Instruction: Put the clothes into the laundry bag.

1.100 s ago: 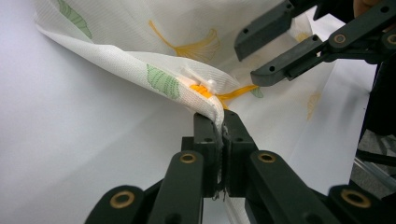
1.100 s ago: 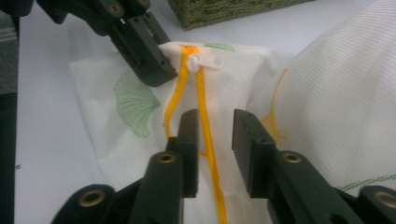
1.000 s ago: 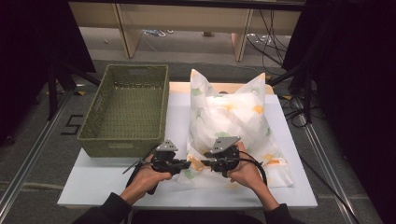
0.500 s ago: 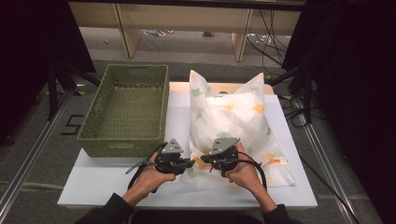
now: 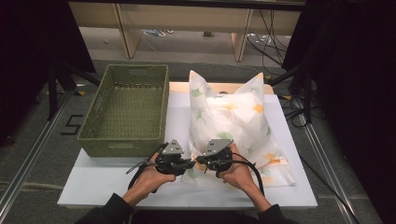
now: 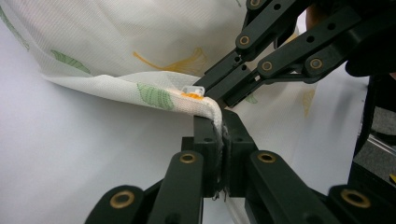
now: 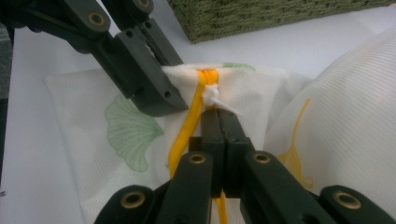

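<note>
A plump pillow in a white pillowcase (image 5: 233, 116) printed with green and orange leaves lies on the white table (image 5: 107, 186). Both grippers meet at its near left corner. My left gripper (image 5: 189, 163) (image 6: 219, 121) is shut on the cloth edge of the pillowcase (image 6: 154, 91), just beside the zipper's end. My right gripper (image 5: 200, 164) (image 7: 217, 114) is shut on the small white zipper pull (image 7: 215, 100) (image 6: 191, 90) at the top of the orange zipper (image 7: 194, 116). The left gripper (image 7: 161, 88) comes in from the upper left of the right gripper view, pinching the cloth next to the pull.
A green woven basket (image 5: 126, 107) (image 7: 261, 16) stands on the table's left half, close beside the pillow. Dark stands and cables flank the table (image 5: 299, 112). Bare white table lies in front of the basket.
The two grippers have drawn slightly closer together at the pillowcase's corner. The pillow and basket have not moved.
</note>
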A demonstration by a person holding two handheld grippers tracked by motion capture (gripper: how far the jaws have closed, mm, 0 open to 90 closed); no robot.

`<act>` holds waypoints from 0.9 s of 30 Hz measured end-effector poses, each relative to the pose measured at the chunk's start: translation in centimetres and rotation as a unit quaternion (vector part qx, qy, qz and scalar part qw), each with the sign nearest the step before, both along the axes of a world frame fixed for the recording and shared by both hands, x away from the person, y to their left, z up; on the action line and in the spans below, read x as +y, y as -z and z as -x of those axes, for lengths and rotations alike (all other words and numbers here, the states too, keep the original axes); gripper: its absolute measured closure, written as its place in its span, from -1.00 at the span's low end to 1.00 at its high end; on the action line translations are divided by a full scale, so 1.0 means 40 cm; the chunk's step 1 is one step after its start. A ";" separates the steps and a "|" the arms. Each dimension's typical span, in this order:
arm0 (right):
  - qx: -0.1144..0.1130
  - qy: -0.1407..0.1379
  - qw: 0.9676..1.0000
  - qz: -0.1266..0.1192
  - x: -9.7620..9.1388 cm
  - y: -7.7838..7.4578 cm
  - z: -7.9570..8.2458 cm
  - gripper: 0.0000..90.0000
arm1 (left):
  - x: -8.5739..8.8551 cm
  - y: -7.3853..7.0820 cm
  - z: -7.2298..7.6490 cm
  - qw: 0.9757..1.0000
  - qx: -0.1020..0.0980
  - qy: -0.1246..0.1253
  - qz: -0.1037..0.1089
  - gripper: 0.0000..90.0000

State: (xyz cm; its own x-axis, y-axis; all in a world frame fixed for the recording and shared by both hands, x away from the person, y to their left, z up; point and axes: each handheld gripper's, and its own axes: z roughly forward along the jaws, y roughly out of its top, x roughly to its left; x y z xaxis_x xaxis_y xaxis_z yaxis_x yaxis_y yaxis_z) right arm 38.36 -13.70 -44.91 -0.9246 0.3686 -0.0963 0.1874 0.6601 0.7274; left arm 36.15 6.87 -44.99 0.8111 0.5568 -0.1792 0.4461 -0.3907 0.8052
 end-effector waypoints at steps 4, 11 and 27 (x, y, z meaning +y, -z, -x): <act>0.003 0.008 1.000 -0.001 -0.010 -0.002 -0.004 1.00 | 0.001 -0.001 0.003 1.000 0.001 -0.004 -0.001 0.90; 0.003 0.028 1.000 -0.014 -0.046 -0.011 -0.018 0.99 | 0.004 0.001 -0.001 1.000 -0.002 0.005 -0.005 0.89; 0.022 0.028 0.999 -0.023 -0.061 -0.017 -0.020 0.76 | 0.025 0.010 -0.028 0.996 0.059 -0.040 0.056 0.55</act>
State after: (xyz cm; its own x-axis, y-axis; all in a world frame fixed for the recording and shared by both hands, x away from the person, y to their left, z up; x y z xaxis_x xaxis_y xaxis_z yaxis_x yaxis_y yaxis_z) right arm 39.17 -16.12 -44.22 -0.9052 0.4233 -0.0372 0.2565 0.6141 0.7464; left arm 37.26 7.85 -45.39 0.7342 0.5906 -0.3348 0.5659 -0.2600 0.7824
